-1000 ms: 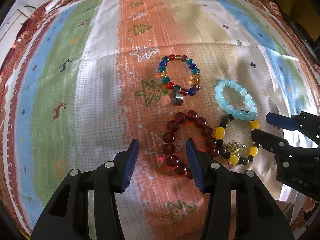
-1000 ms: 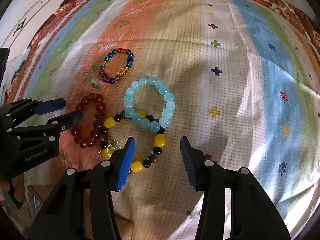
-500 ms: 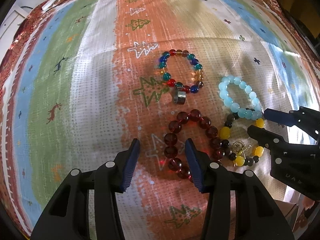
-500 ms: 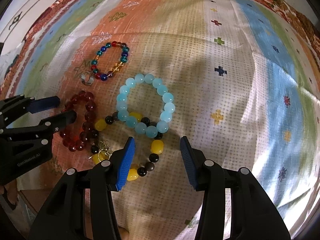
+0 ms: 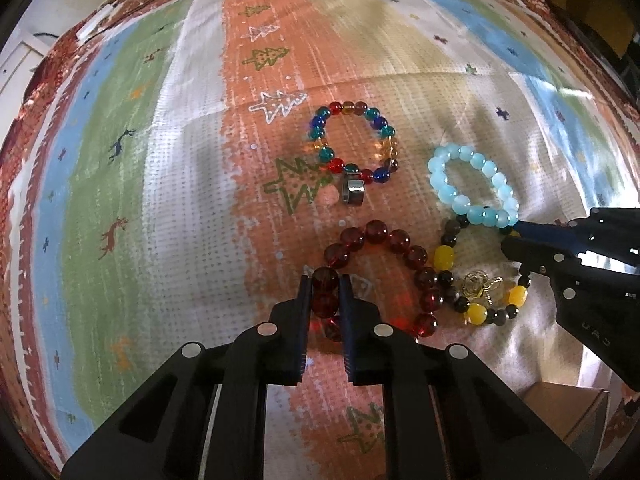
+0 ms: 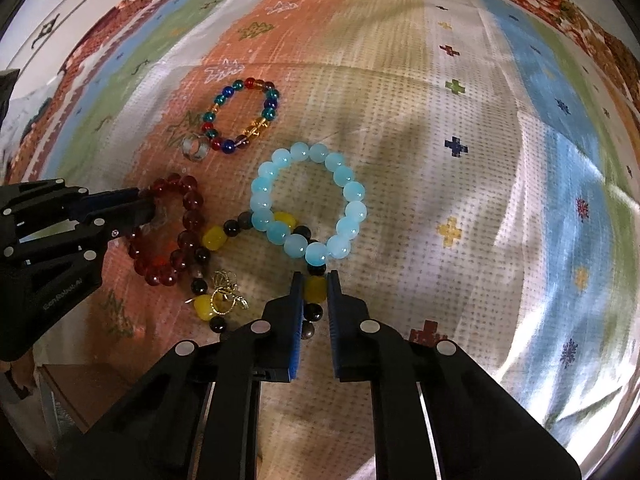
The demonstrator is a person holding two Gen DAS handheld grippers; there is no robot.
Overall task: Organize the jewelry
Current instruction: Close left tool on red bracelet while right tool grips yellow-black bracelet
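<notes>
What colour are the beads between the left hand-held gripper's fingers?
Dark red, translucent beads; clearest in the left wrist view.

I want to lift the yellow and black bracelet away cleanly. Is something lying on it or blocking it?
Yes. The light blue bracelet lies over the far part of the yellow and black bracelet, just beyond the right gripper, whose jaws have just been closing and now pinch its beads. The dark red bracelet touches its left side.

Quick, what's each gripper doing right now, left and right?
Left gripper: just closed, shut on the dark red bracelet.
Right gripper: just closed, shut on the yellow and black bracelet.
</notes>
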